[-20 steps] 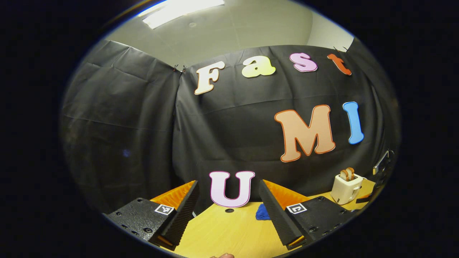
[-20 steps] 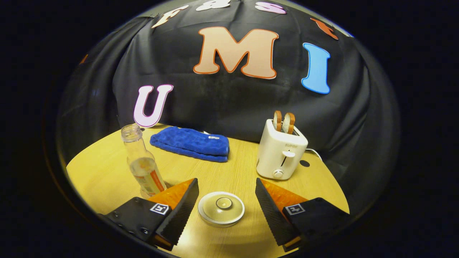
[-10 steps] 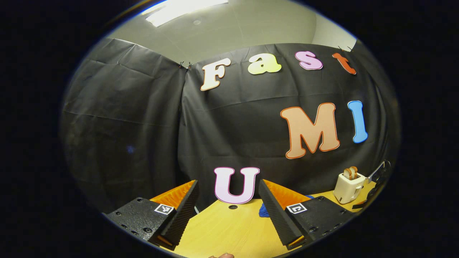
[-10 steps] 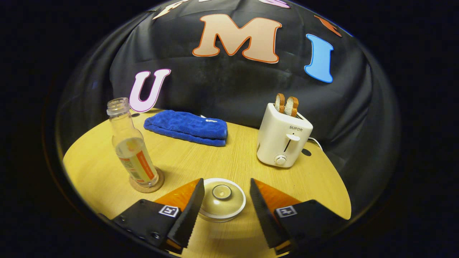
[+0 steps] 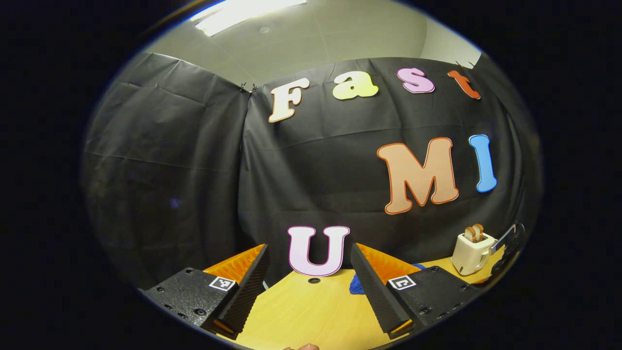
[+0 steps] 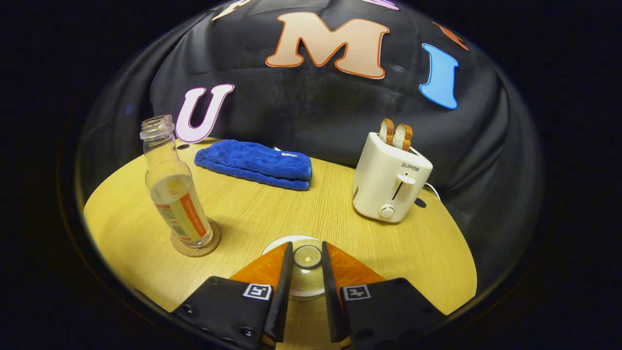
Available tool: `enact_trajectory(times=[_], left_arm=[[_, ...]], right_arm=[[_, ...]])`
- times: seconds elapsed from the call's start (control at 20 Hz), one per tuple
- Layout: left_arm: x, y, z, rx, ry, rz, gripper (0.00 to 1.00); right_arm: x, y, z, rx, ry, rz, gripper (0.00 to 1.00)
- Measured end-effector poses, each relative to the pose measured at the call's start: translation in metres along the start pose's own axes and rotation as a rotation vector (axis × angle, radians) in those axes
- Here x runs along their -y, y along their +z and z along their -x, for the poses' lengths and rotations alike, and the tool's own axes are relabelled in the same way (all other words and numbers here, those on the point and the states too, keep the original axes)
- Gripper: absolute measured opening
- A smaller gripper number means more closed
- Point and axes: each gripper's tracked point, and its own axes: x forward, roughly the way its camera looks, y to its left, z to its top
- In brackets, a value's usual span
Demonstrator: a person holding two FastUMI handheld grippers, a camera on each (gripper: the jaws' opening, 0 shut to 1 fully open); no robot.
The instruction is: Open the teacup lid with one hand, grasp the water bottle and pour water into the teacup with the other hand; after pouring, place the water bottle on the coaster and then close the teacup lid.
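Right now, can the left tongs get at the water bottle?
Probably yes. The left tongs are open with nothing held, over bare table. The water bottle stands uncapped on its coaster, apart from the right tongs closing around the lid knob.

A folded blue towel (image 6: 255,163) lies at the back of the light wooden tabletop (image 6: 272,214), close to the black cloth wall. To its right, well apart, stands a white toaster (image 6: 391,177) with two slices of bread (image 6: 396,135) sticking up from its slots. The left gripper view catches the same toaster (image 5: 470,252) at the tabletop's far right.
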Motion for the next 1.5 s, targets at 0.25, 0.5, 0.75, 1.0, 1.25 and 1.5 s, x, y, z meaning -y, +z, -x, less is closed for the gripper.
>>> enact_trajectory(times=[0.25, 0.5, 0.75, 1.0, 1.25, 1.5], left_arm=[[0.006, -0.004, -0.002, -0.007, -0.013, 0.013, 0.97], [0.018, -0.017, -0.005, -0.007, -0.051, 0.036, 0.99], [0.055, -0.045, -0.006, -0.027, -0.158, 0.069, 1.0], [0.109, -0.086, -0.004, -0.085, -0.323, 0.073, 0.98], [0.149, -0.123, -0.001, -0.14, -0.444, 0.097, 0.98], [0.178, -0.163, 0.007, -0.212, -0.543, 0.08, 0.99]], right_arm=[[-0.001, 0.0, 0.002, -0.01, 0.002, -0.004, 0.29], [-0.006, 0.004, 0.006, -0.03, 0.035, -0.073, 0.24], [0.015, 0.021, 0.017, -0.019, 0.014, -0.178, 0.26], [0.041, 0.024, 0.034, -0.017, -0.019, -0.246, 0.24], [0.068, 0.029, 0.05, 0.004, -0.077, -0.247, 0.24], [0.085, 0.027, 0.067, 0.01, -0.123, -0.24, 0.21]])
